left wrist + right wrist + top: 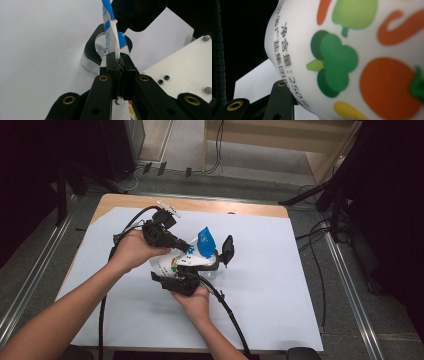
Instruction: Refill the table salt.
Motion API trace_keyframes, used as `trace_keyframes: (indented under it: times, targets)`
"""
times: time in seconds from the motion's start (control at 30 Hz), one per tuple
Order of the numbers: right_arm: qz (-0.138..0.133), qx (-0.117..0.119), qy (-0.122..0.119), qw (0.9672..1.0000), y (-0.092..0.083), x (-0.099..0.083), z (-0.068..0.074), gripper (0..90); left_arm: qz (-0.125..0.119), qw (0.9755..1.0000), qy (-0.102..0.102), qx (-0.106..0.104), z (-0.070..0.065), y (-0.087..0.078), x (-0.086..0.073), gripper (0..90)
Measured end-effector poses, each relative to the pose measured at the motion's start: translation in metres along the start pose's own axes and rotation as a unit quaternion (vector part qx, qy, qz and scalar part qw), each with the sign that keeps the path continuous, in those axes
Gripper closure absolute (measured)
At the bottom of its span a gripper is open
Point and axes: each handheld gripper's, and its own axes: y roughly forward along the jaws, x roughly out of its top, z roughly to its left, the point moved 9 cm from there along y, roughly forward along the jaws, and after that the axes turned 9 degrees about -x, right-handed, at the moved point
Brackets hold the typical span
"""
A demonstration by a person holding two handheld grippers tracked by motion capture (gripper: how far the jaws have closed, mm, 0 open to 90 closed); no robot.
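- High view: white pouch (172,264) held mid-counter (280,285) above a clear round holder (212,270); left gripper (187,248) on its blue top, right gripper (187,270) at its near side.
- Left gripper view: jaws clenched on the pouch's blue-white top edge (113,35).
- Right gripper view: jaws grasping the pouch body (352,57); vegetable graphics, Chinese text, "250" readable.

One white plastic pouch (172,264) printed with coloured vegetables and a blue-and-white top edge is in hand. Two black two-jaw grippers work on it, the left gripper (187,247) and the right gripper (200,265), each trailing one black cable. One clear round container with a black rim (90,56) stands on the one white sheet (260,270) covering the one wooden table (225,206).
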Motion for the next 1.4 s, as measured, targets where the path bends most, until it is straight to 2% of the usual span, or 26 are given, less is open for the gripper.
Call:
trace_keyframes:
  times: [0.47, 0.9, 1.07, 1.17, 1.4]
  targets:
    - [-0.002, 0.016, 0.023, 0.9996, 0.0, 0.002, 0.003, 55.2, 0.005, 1.0, -0.005, -0.004, 0.0, 0.003, 0.001, 88.7]
    - [0.0, 0.013, 0.038, 0.9992, -0.001, 0.006, 0.0, 57.5, 0.016, 0.9999, -0.001, -0.002, 0.0, 0.007, 0.005, 88.1]
    - [-0.005, 0.012, 0.042, 0.9991, -0.001, 0.006, -0.001, 58.9, 0.014, 0.9999, 0.001, -0.006, -0.001, 0.006, 0.005, 86.4]
    - [-0.008, 0.015, 0.045, 0.9988, -0.001, 0.007, 0.0, 59.4, 0.003, 0.9999, 0.004, -0.01, -0.001, 0.004, 0.004, 84.3]
    - [-0.012, 0.025, 0.051, 0.9983, -0.002, 0.007, 0.002, 59.6, -0.01, 0.9998, -0.004, -0.018, -0.001, -0.005, 0.001, 82.0]
